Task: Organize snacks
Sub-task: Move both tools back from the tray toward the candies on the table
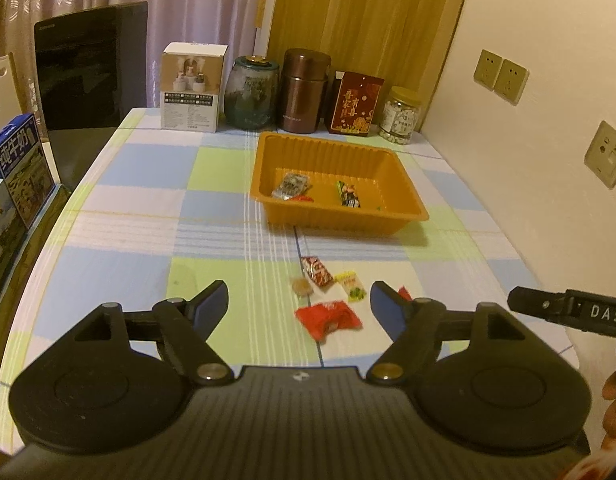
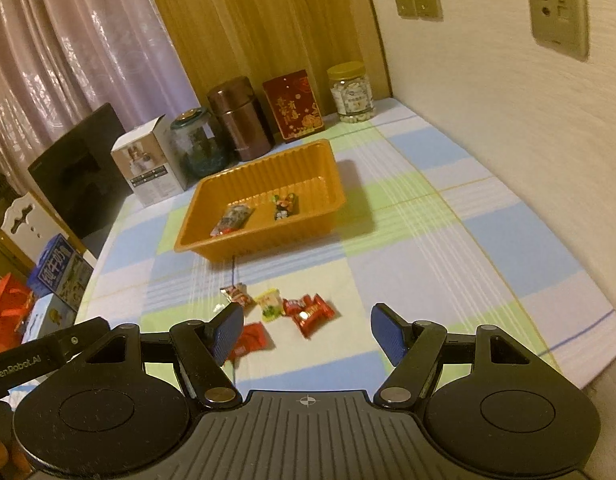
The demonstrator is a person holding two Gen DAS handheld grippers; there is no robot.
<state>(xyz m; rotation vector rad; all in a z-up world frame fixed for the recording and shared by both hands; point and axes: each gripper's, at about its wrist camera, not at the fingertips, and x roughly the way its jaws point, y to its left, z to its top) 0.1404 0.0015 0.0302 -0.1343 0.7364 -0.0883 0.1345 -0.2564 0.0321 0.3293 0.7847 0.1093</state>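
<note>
An orange plastic tray (image 1: 408,216) (image 2: 188,240) sits mid-table and holds a dark snack packet (image 1: 291,185) (image 2: 233,218) and a green-ended one (image 1: 348,194) (image 2: 286,206). Several loose snacks lie on the cloth in front of it: a red pouch (image 1: 328,318) (image 2: 248,340), a yellow-green packet (image 1: 351,286) (image 2: 270,303), a red-white packet (image 1: 317,272) (image 2: 237,294), a round brown sweet (image 1: 301,287) and red candies (image 2: 308,312). My left gripper (image 1: 299,306) is open and empty over them. My right gripper (image 2: 307,330) is open and empty, just before the snacks.
Along the table's back edge stand a white box (image 1: 192,88), a glass jar (image 1: 250,94), a brown canister (image 1: 304,92), a red box (image 1: 354,104) and a sweet jar (image 1: 400,116). A black screen (image 1: 88,68) and milk cartons (image 1: 20,164) are left. The wall is right.
</note>
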